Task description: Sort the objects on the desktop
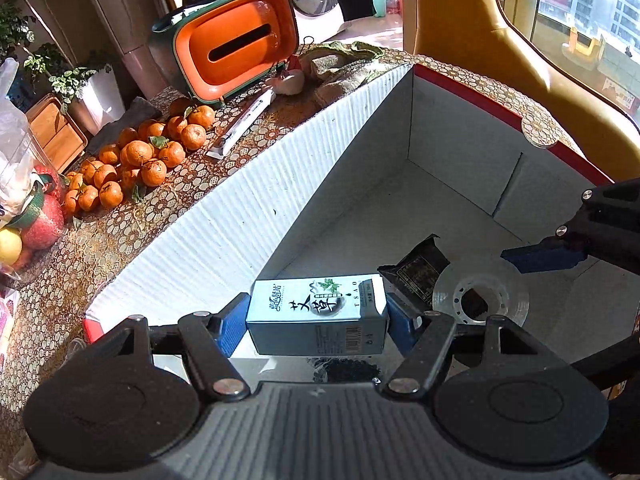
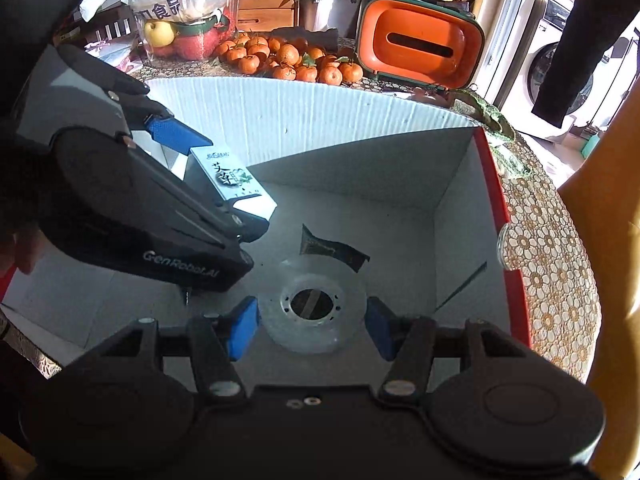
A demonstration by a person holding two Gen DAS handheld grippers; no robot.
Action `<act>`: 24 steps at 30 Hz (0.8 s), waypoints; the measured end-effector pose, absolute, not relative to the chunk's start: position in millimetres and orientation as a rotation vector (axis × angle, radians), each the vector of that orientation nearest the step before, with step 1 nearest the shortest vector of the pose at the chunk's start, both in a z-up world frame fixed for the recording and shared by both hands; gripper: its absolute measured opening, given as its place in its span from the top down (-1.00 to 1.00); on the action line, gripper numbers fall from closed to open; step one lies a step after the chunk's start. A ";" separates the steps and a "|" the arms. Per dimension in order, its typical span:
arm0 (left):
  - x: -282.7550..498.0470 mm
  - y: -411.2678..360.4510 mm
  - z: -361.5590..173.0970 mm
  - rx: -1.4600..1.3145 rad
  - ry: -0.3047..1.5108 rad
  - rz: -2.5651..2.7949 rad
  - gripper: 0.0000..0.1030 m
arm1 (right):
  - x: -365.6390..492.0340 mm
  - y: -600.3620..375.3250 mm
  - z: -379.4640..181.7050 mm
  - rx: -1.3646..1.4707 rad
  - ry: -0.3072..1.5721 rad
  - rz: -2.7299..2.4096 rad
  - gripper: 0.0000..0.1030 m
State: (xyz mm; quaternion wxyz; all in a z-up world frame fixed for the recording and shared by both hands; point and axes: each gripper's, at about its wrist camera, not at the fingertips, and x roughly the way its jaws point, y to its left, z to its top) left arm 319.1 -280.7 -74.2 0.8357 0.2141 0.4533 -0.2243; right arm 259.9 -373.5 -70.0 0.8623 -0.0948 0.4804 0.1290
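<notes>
Gripping carton (image 1: pixel 318 314), left gripper (image 1: pixel 318 322); right gripper (image 2: pixel 312 326) w/ jaws released, only its cam shows tape roll (image 2: pixel 312 312) whole.

Light: strong daylight enters from the window (image 1: pixel 580 12) side, bright overall.
Shadows: a hard diagonal shadow edge cuts across the inner wall of the white box (image 1: pixel 248 216); its floor lies mostly in shade.
Glare: the tangerines (image 1: pixel 136 160) and the patterned tablecloth (image 2: pixel 560 264) are sunlit, near overexposed.
Distortion: heavy fisheye bending at edges, dark corners.
Focus: sharp centre, background softer.
</notes>
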 end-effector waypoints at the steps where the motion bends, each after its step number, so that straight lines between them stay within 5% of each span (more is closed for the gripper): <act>1: 320.8 -282.2 -75.8 0.461 0.965 -0.474 -0.37 | 261.2 -374.3 -71.4 -0.195 1.018 0.273 -0.11; 24: 344.3 -288.3 -106.9 0.450 1.136 -0.457 -0.39 | 269.4 -377.2 -87.2 -0.211 1.075 0.302 -0.12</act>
